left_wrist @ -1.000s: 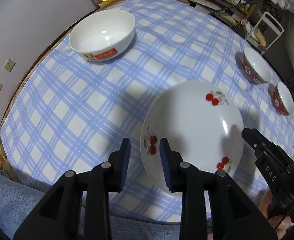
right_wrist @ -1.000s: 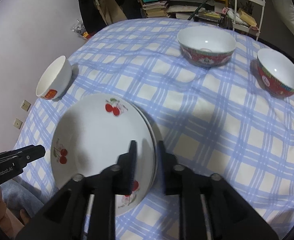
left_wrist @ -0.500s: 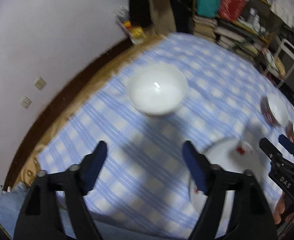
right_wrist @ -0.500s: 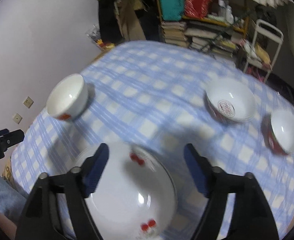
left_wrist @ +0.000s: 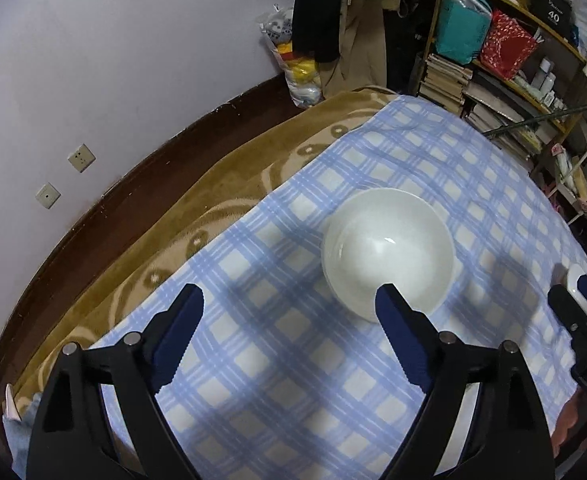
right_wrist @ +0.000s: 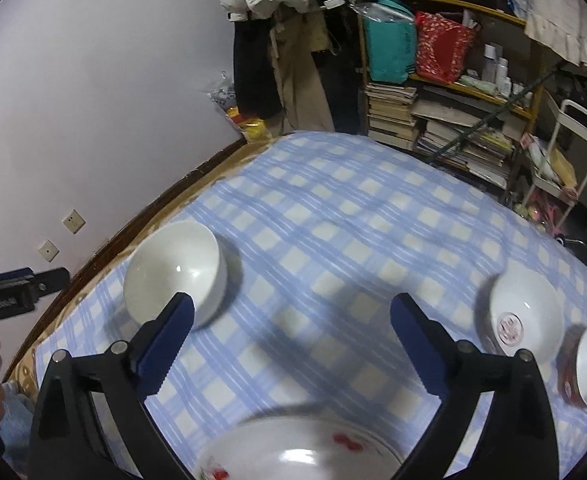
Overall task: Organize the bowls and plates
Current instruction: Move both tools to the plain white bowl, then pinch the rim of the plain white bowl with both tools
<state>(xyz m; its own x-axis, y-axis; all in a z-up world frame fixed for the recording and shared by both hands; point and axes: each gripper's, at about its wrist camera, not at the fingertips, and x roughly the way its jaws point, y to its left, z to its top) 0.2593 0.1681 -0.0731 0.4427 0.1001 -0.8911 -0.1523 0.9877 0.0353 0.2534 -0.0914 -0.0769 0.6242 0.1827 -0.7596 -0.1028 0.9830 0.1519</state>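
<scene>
A blue checked tablecloth (right_wrist: 333,220) covers the table, with crowded bookshelves (right_wrist: 453,92) behind. Both the left gripper (left_wrist: 289,320) and right gripper (right_wrist: 291,320) gape wide, empty, above a white bowl (left_wrist: 387,256).

white bowl (left_wrist: 387,256) ahead, bare cloth (left_wrist: 293,380) around

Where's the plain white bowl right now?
The plain white bowl sits on the checked tablecloth near the wall-side edge: just ahead of the open left claw in its view, far left in the right wrist view.
</scene>
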